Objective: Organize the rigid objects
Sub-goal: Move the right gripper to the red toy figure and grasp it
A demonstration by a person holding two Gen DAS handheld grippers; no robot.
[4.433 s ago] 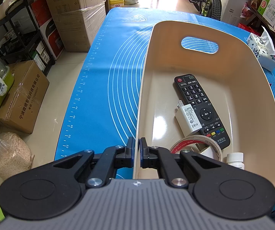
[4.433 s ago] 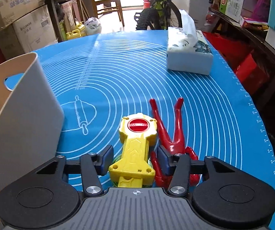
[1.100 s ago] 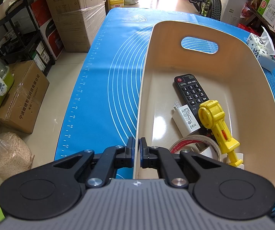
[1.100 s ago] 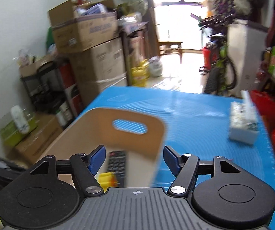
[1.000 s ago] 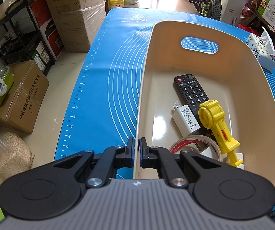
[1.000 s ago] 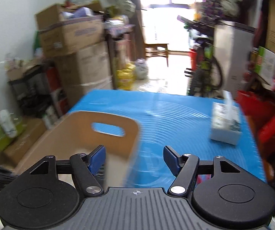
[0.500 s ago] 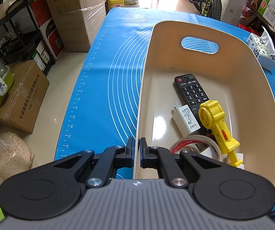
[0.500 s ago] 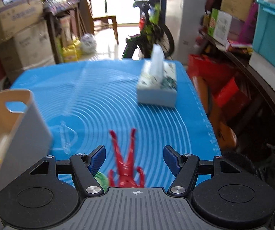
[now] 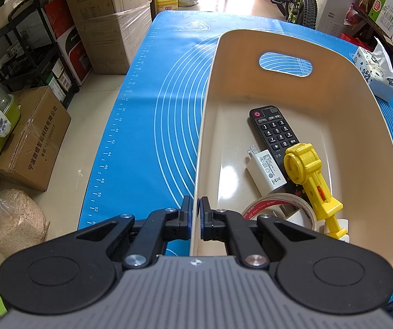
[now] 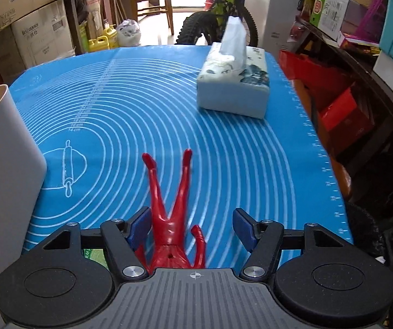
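Observation:
My left gripper [image 9: 195, 216] is shut on the left wall of the beige bin [image 9: 207, 126]. Inside the bin lie a black remote [image 9: 271, 131], a white charger [image 9: 264, 171], a yellow toy [image 9: 310, 175], a tape roll [image 9: 275, 209] and a small white bottle [image 9: 341, 231]. My right gripper [image 10: 192, 229] is open just above a red figure [image 10: 173, 205] lying on the blue mat [image 10: 130, 115], legs pointing away. The figure's torso sits between the jaws, nearer the left one, and I see no contact. The bin's outer wall [image 10: 2, 170] stands at the left.
A tissue box [image 10: 234, 87] stands at the mat's far right; it also shows in the left wrist view [image 9: 374, 76]. A green object [image 10: 93, 256] peeks out under the right gripper's left finger. The mat's right edge drops toward red crates and shelves. Cardboard boxes line the floor at left.
The yellow toy went from the mat into the bin. My right gripper swung back from the bin and came down over the red figure, still open. The left gripper has not moved.

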